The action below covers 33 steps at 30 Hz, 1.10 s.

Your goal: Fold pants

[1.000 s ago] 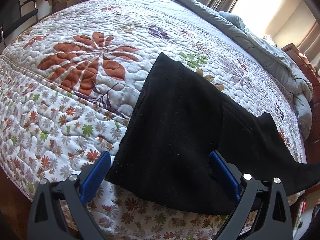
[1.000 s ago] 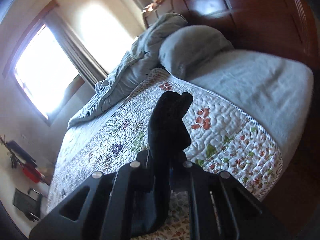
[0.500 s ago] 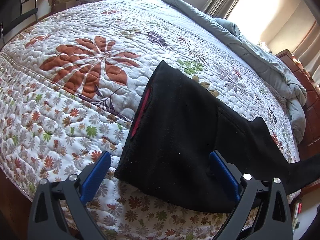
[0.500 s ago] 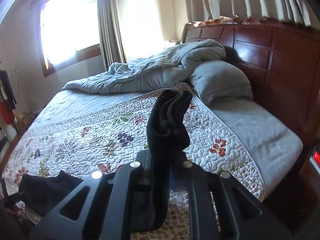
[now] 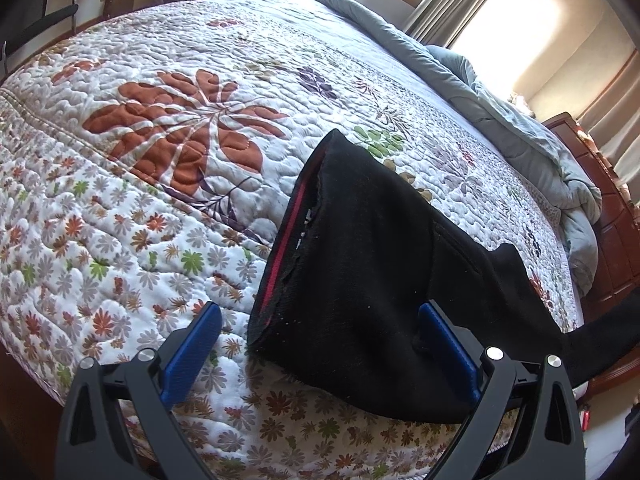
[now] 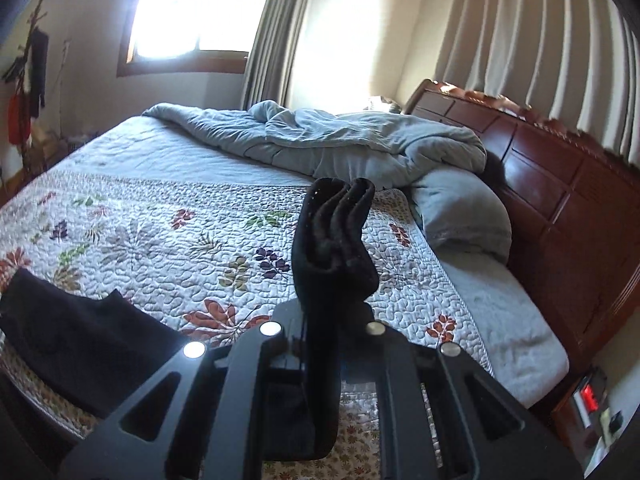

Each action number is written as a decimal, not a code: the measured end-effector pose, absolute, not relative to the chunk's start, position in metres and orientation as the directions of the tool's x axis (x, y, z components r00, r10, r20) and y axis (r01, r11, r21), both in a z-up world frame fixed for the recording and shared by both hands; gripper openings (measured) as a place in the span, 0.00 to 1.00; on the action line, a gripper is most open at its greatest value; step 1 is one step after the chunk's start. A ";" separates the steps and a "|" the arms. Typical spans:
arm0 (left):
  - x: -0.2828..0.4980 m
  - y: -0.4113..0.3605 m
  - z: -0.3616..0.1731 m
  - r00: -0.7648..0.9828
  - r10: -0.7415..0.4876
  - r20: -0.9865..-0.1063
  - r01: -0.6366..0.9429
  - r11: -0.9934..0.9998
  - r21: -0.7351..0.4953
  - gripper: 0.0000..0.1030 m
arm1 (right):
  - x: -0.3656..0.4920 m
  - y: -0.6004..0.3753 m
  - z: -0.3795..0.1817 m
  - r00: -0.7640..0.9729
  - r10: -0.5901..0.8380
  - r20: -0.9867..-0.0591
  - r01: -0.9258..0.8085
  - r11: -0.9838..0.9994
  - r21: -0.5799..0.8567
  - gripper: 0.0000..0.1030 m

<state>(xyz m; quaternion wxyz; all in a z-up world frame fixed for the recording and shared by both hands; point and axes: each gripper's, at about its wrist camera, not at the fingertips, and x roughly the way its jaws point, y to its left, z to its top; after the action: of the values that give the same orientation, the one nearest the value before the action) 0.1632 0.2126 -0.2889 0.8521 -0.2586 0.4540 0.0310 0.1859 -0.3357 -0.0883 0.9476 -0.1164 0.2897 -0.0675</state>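
Two claws are in use, one per hand. We find the left claw (image 5: pixel 320 344) spread wide, its blue pads (image 5: pixel 192 356) well apart. The waist end of the black pants (image 5: pixel 360 280) lies between them on the floral quilt (image 5: pixel 160 160). The right-hand pad touches or sits just beside the cloth; we cannot tell which, since the fabric covers the pad's upper edge. The left-hand pad stands clear of the cloth, over bare quilt. Nothing is clamped here.

We find the right claw (image 6: pixel 326 320) closed on a bunched end of the pants (image 6: pixel 332 240). The cloth rises from between the fingers in several stacked folds and stands above the quilt (image 6: pixel 160 240). The pads themselves are hidden behind the cloth and the black finger frames.

The pants lie near the front edge of the bed, waistband toward the left, with a red strip showing along the waist opening. One stretch of cloth runs off to the right in the left wrist view and is cut off at the picture's edge. In the right wrist view the spread-out part shows as a dark mass at lower left, also cut off.

A grey duvet (image 6: pixel 340 148) is heaped at the far side, a grey pillow (image 6: pixel 460 216) rests against the wooden headboard (image 6: pixel 560 184). The window (image 6: pixel 192 4) is overexposed.
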 end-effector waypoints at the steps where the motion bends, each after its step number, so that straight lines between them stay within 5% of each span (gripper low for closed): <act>1: 0.162 0.214 -0.288 0.588 -0.184 -0.787 -0.287 0.863 -0.416 0.96 | 0.187 -0.328 -0.090 0.822 -0.198 -0.534 0.051 0.959 -0.277 0.09; 33: 0.156 0.233 -0.289 0.623 -0.241 -0.745 -0.276 0.823 -0.497 0.96 | 0.201 -0.121 -0.241 0.756 -0.244 -0.607 -0.351 0.633 -0.690 0.09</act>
<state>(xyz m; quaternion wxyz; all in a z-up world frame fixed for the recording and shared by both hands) 0.1557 0.2327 -0.2892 0.8502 -0.2974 0.4343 0.0104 0.2012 -0.1207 -0.2408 0.8340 -0.4273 0.3477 0.0320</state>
